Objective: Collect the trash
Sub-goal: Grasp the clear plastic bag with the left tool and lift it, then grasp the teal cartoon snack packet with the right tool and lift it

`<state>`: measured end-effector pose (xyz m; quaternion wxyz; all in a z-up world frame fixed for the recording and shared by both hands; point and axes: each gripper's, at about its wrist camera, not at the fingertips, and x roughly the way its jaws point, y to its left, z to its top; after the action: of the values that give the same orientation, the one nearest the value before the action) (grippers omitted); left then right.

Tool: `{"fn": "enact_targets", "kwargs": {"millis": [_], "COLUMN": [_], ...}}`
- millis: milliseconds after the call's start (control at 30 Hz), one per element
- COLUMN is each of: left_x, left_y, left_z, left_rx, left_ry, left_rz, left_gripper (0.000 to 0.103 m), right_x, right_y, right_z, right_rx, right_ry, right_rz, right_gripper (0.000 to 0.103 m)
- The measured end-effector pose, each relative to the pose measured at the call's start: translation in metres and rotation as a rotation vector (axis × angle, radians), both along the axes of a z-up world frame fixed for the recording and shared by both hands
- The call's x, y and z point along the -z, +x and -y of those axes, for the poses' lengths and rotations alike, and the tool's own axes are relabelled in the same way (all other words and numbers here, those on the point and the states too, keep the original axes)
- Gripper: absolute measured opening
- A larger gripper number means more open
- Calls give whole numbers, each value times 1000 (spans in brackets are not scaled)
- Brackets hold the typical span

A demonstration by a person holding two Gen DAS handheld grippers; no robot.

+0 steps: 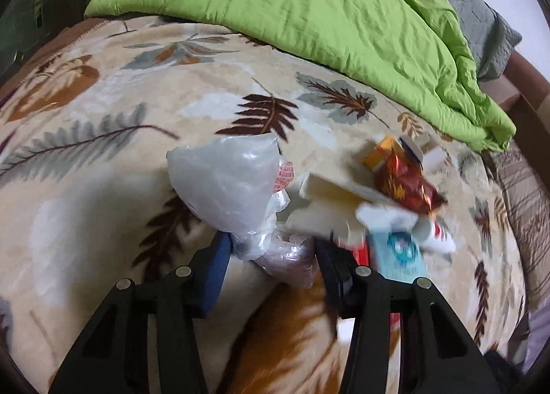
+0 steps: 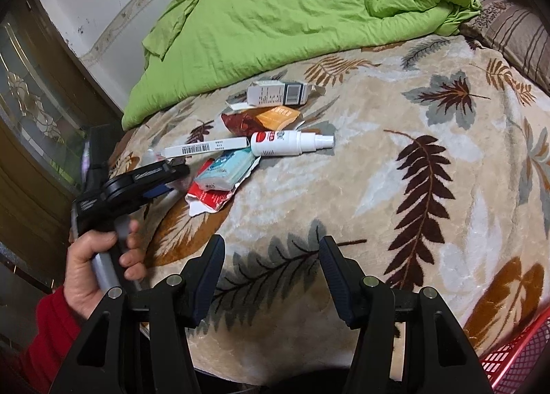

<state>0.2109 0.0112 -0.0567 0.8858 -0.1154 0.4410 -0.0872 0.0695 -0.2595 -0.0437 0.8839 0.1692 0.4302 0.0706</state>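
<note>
A pile of trash lies on the leaf-patterned blanket (image 2: 395, 187): a white spray bottle (image 2: 288, 142), a long white box (image 2: 206, 148), a light blue packet (image 2: 225, 172), a torn red wrapper (image 2: 209, 199), a dark red foil wrapper (image 2: 240, 124), an orange box (image 2: 280, 117) and a grey-white carton (image 2: 278, 93). My left gripper (image 1: 271, 249) is open around a crumpled clear plastic bag (image 1: 227, 184), left of the pile (image 1: 395, 187). It also shows in the right wrist view (image 2: 165, 175). My right gripper (image 2: 271, 256) is open and empty, well short of the pile.
A green quilt (image 2: 292, 15) is bunched at the back of the bed. A striped pillow (image 2: 515, 36) lies at the far right. A red mesh basket (image 2: 519, 352) shows at the bottom right. A wooden cabinet with glass (image 2: 31, 101) stands to the left.
</note>
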Motion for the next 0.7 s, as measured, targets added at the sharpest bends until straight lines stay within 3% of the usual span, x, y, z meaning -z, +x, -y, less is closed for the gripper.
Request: {"fn": "enact_targets", "kwargs": {"millis": [267,400,700], "left_x": [-20,-23,-15], "left_y": [-53,-57,-49], "left_z": [-20,-23,-28], "left_rx": [-39,-69,-88], "left_ry": [32,65,46], "left_rz": [84,120,98], "left_gripper": [48,48,48], "right_x": [-7,-11,15], "right_y": [34,63,128], "right_z": [-20,-43,-73], "right_rx": [-39,-70,-61], "right_ry": [7,67,29], "right_rz": [4,4,-93], "right_gripper": [61,61,61]}}
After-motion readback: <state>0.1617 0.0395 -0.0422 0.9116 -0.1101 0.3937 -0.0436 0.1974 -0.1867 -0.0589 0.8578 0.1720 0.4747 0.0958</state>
